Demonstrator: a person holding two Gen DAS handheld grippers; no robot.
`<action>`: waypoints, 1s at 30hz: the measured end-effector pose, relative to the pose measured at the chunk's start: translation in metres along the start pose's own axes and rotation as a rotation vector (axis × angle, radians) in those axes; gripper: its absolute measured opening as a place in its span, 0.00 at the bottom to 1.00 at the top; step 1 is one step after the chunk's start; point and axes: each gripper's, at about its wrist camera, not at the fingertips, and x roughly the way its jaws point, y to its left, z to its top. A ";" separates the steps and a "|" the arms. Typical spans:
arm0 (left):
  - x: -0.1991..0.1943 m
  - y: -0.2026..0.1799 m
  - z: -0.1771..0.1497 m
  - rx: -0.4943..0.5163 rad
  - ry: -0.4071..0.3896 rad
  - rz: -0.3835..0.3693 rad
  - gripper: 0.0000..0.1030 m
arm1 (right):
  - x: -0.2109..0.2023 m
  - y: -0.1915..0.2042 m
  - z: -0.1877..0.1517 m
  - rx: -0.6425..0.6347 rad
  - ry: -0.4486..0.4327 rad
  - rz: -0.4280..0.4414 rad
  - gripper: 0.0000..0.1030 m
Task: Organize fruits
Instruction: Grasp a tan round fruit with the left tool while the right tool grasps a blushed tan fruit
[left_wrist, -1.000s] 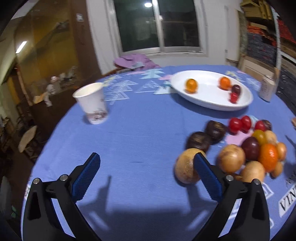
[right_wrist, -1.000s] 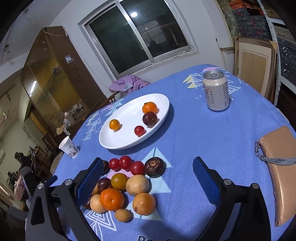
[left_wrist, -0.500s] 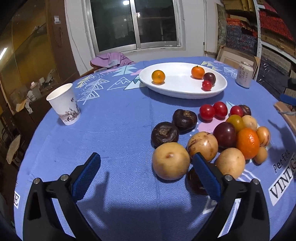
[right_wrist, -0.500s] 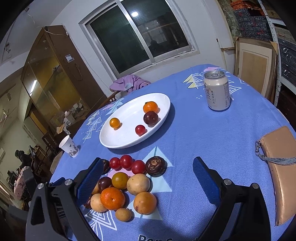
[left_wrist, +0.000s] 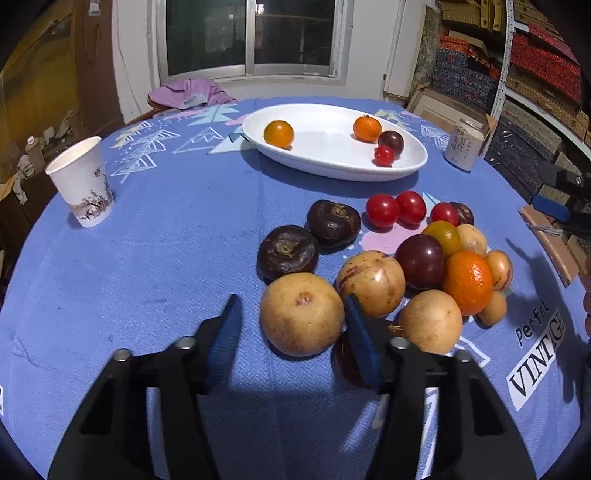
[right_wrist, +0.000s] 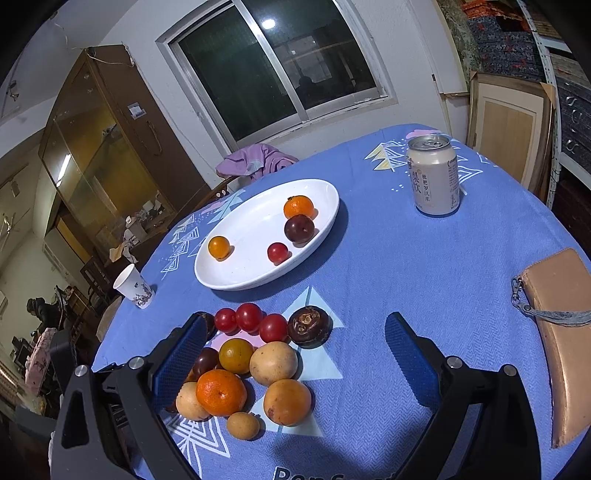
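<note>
Narrowing left gripper (left_wrist: 291, 321) beside round tan fruit (left_wrist: 302, 314) nearest plate (left_wrist: 334, 171); firm, smooth, best pinched across middle

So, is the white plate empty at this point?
No, the white plate already holds four fruits: two orange ones, a dark plum and a small red one.

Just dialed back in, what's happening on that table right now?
Fruit is being sorted from a pile on the blue tablecloth into the white oval dish, which holds four pieces so far. The left gripper has just been closing around the big tan round fruit at the near edge of the pile; its right pad looks against the fruit, the left pad still shows a gap. The right gripper hangs open above the pile, holding nothing.
</note>
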 end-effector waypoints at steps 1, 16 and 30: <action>0.000 0.000 0.000 -0.003 0.002 -0.009 0.44 | 0.000 0.000 0.000 0.001 0.000 0.001 0.95; -0.008 0.022 0.000 -0.080 0.003 0.078 0.43 | 0.005 0.024 -0.023 -0.159 0.053 0.026 0.95; -0.003 0.019 -0.002 -0.068 0.006 0.115 0.44 | 0.029 0.041 -0.067 -0.373 0.160 -0.096 0.45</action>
